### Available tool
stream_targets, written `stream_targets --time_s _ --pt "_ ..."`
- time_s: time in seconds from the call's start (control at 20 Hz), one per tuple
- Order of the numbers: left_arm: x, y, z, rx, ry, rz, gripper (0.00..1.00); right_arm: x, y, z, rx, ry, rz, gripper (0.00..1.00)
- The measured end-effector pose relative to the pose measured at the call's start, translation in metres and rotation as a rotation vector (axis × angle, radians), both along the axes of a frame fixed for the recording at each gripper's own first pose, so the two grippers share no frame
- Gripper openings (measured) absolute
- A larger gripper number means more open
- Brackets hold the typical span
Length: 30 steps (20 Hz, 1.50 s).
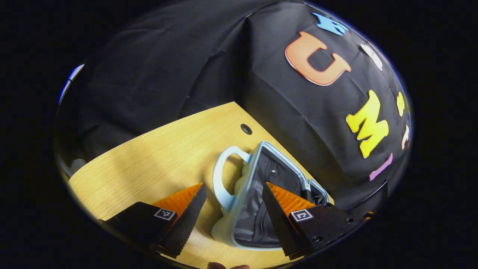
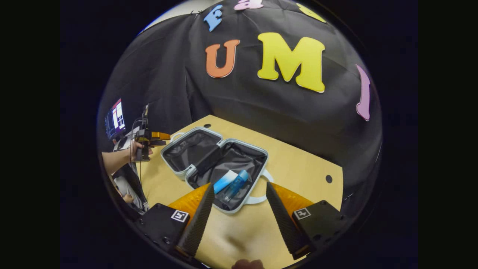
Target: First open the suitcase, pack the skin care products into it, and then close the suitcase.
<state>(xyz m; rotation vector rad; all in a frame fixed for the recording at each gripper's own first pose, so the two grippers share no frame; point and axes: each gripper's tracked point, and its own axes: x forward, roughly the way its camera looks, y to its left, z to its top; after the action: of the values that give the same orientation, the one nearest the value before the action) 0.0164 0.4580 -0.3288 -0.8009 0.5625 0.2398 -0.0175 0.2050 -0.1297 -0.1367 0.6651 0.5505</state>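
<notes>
The small pale blue suitcase (image 2: pixel 261 153) lies open flat on the wooden table, both halves lined in black. In its near half rest a blue and white tube (image 2: pixel 225 181) and a clear blue bottle (image 2: pixel 235 186). My right gripper (image 2: pixel 239 184) hovers open just in front of that half, above its white handle (image 2: pixel 261 196), holding nothing. In the left gripper view the suitcase (image 1: pixel 254 209) shows edge-on with a curved handle (image 1: pixel 218 175). My left gripper (image 1: pixel 233 185) is open, its fingers on either side of that edge without touching. The left gripper (image 2: pixel 164 139) also appears beside the far half.
The table (image 2: pixel 298 164) has round cable holes (image 1: pixel 246 129) (image 2: pixel 328 178) near its far edges. A hand (image 2: pixel 136 149) holds the left gripper at the table's left side, with a lit monitor (image 2: pixel 115 118) behind it. Black cloth walls close in the back.
</notes>
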Motion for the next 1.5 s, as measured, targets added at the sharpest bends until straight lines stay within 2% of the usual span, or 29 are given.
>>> stream_targets --time_s 0.05,0.1,0.2,0.25,0.35,0.4,0.45,0.5,0.55,0.6,0.65,0.7,0.9,1.05,1.1,1.15,1.2,1.5 --pt "0.006 0.006 -0.007 -0.005 0.015 0.015 0.96 0.000 0.000 -0.003 -0.004 0.007 -0.008 0.80" --pt "0.010 0.009 -0.018 0.000 0.042 0.028 0.96 0.001 0.002 -0.004 -0.003 0.010 -0.019 0.83" --pt "0.014 0.010 -0.029 -0.009 0.082 0.028 0.92 0.000 -0.001 -0.006 -0.010 0.006 -0.037 0.83" --pt "0.018 0.009 -0.034 -0.010 0.100 0.025 0.75 0.000 -0.002 -0.005 -0.012 0.002 -0.048 0.80" --pt "0.028 0.005 -0.037 -0.006 0.110 0.010 0.87 0.000 -0.008 -0.003 -0.017 -0.001 -0.076 0.82" --pt "0.032 0.006 -0.035 -0.003 0.113 0.006 0.71 0.000 -0.009 -0.002 -0.015 -0.001 -0.088 0.82" --pt "0.035 0.006 -0.036 0.004 0.124 0.002 0.46 0.000 -0.011 -0.001 -0.010 0.000 -0.099 0.80" --pt "0.038 0.008 -0.038 0.015 0.139 0.001 0.51 0.000 -0.017 0.001 -0.010 -0.002 -0.110 0.82" --pt "0.038 0.011 -0.040 0.031 0.165 0.004 0.39 0.001 -0.022 0.004 -0.009 -0.007 -0.121 0.82" --pt "0.038 0.016 -0.042 0.046 0.182 0.014 0.34 -0.001 -0.030 0.008 -0.005 -0.013 -0.130 0.82" --pt "0.038 0.015 -0.040 0.041 0.195 0.012 0.23 -0.004 -0.036 0.014 -0.001 -0.021 -0.137 0.82" --pt "0.037 0.015 -0.035 0.048 0.198 0.011 0.20 -0.005 -0.040 0.019 0.003 -0.030 -0.147 0.82" --pt "0.040 0.012 -0.002 0.114 0.176 0.013 0.11 -0.008 -0.047 0.027 0.035 -0.073 -0.183 0.82" --pt "0.043 0.005 0.054 0.162 0.103 -0.024 0.06 -0.014 -0.054 0.034 0.080 -0.085 -0.206 0.82" --pt "0.043 -0.001 0.075 0.176 0.076 -0.037 0.06 -0.016 -0.058 0.036 0.095 -0.089 -0.216 0.82" --pt "0.043 -0.009 0.097 0.192 0.050 -0.047 0.13 -0.019 -0.062 0.040 0.110 -0.098 -0.225 0.80" --pt "0.045 -0.020 0.116 0.214 0.023 -0.059 0.05 -0.022 -0.065 0.043 0.121 -0.112 -0.235 0.82" --pt "0.056 -0.118 0.220 0.388 -0.143 -0.118 0.03 -0.041 -0.110 0.061 0.161 -0.192 -0.323 0.82"
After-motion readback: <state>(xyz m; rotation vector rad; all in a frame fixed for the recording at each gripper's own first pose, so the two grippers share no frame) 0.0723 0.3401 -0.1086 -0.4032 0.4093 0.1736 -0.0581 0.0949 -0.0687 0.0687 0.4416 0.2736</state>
